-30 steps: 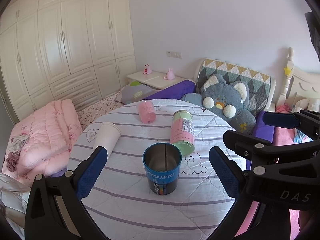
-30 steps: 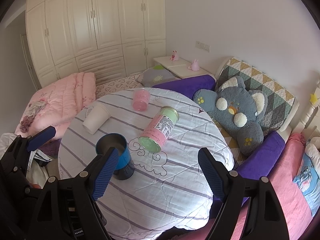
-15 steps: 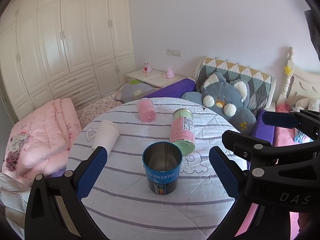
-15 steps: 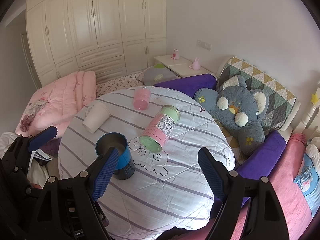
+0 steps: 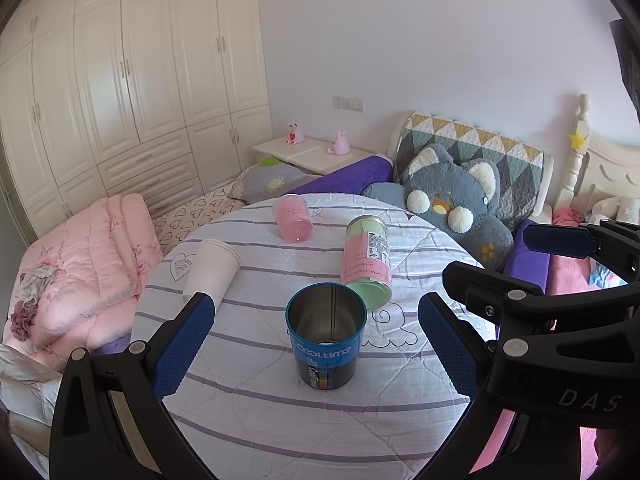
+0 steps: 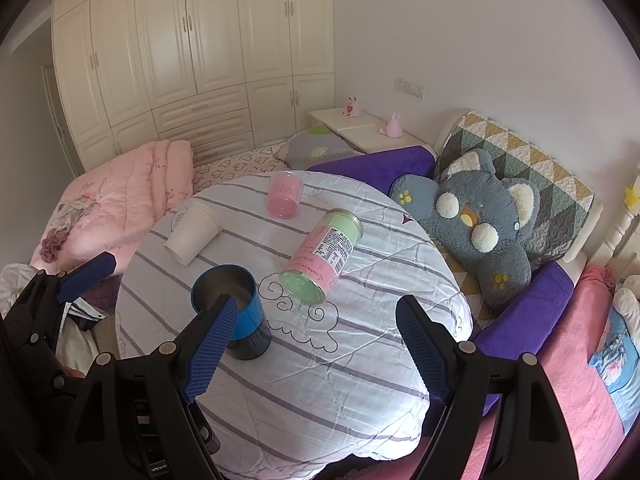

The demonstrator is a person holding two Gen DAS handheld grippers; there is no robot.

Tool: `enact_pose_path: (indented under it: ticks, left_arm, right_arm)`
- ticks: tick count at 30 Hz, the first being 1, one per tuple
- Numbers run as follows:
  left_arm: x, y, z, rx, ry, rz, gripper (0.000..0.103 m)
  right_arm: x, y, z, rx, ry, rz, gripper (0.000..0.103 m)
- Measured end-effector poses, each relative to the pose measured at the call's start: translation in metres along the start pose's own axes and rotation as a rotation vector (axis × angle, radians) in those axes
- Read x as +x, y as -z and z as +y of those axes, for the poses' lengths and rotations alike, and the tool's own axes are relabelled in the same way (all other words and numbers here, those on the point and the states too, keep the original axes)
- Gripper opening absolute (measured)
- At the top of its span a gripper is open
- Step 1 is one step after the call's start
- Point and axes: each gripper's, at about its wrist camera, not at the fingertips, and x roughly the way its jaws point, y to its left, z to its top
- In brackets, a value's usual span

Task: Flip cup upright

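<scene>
A blue metal cup (image 5: 325,345) stands upright on the round striped table (image 5: 280,412), mouth up; it also shows in the right wrist view (image 6: 234,310). A white paper cup (image 5: 211,269) (image 6: 193,237), a pink plastic cup (image 5: 292,223) (image 6: 283,198) and a pink-and-green can (image 5: 366,260) (image 6: 323,255) lie on their sides farther back. My left gripper (image 5: 314,350) is open and empty, its jaws either side of the blue cup but nearer the camera. My right gripper (image 6: 316,354) is open and empty, above the table's front right.
A grey plush cat cushion (image 5: 452,208) and purple bolster (image 5: 348,174) lie behind the table on the bed. A pink quilt (image 5: 84,256) is at the left. A white wardrobe (image 5: 132,80) and nightstand (image 5: 296,152) stand at the back.
Both views have drifted very slightly; the cups and can have not moved. Both grippers stay open.
</scene>
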Motion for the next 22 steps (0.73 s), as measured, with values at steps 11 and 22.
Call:
enact_pose_path:
  ticks: [11, 22]
  left_arm:
    - [0.002, 0.003, -0.001, 0.001, -0.008, -0.008, 0.103]
    - [0.012, 0.009, 0.001, 0.017, -0.015, 0.008, 0.103]
  right_arm:
    - [0.001, 0.0, 0.001, 0.001, 0.0, 0.0, 0.083]
    - [0.011, 0.0, 0.0, -0.002, -0.013, 0.026, 0.083]
